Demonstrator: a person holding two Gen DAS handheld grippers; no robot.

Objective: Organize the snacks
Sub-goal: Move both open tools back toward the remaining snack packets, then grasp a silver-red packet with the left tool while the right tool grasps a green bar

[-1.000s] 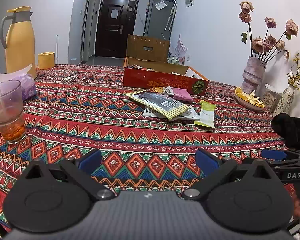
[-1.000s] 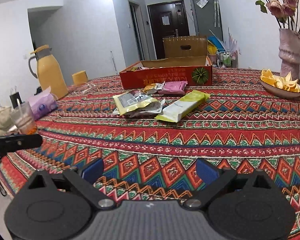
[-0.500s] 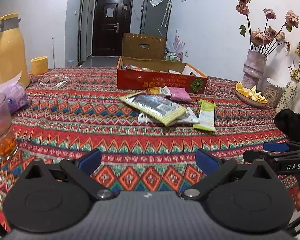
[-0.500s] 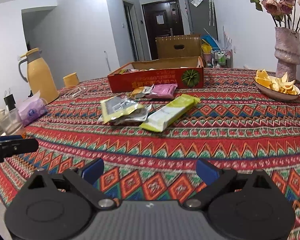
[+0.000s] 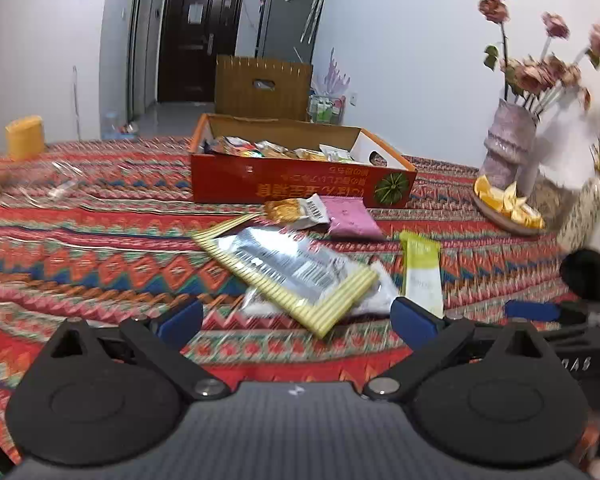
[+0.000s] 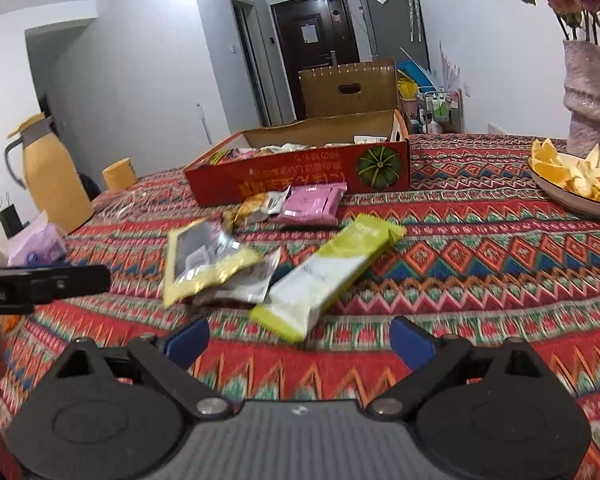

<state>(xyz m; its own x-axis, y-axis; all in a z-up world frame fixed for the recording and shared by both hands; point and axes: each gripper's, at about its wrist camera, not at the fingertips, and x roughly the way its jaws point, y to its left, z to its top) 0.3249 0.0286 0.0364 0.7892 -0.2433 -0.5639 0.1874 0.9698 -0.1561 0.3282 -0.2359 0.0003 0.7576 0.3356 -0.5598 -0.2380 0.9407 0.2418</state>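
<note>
Loose snack packets lie on the patterned tablecloth in front of an open red cardboard box [image 5: 300, 184] that holds several snacks. A yellow-striped silver packet [image 5: 288, 270] lies just ahead of my left gripper [image 5: 297, 320], which stands open and empty. A green-and-white bar packet [image 6: 328, 276] lies just ahead of my right gripper [image 6: 300, 340]; its jaws are closing slightly from wide, with nothing between them. A pink packet [image 6: 314, 204] and an orange snack packet [image 6: 256, 204] rest near the box front. A pale packet [image 6: 252, 284] lies under the yellow one [image 6: 208, 258].
A yellow thermos [image 6: 52, 176], a yellow cup [image 6: 118, 176] and a tissue pack [image 6: 40, 244] stand at the left. At the right are a vase of dried flowers [image 5: 508, 148] and a plate of orange peel [image 5: 508, 208]. A brown box stands beyond the table.
Both grippers have moved forward over the table toward the packets, which now look larger and closer. The glass cup has slid out of the left wrist view.
</note>
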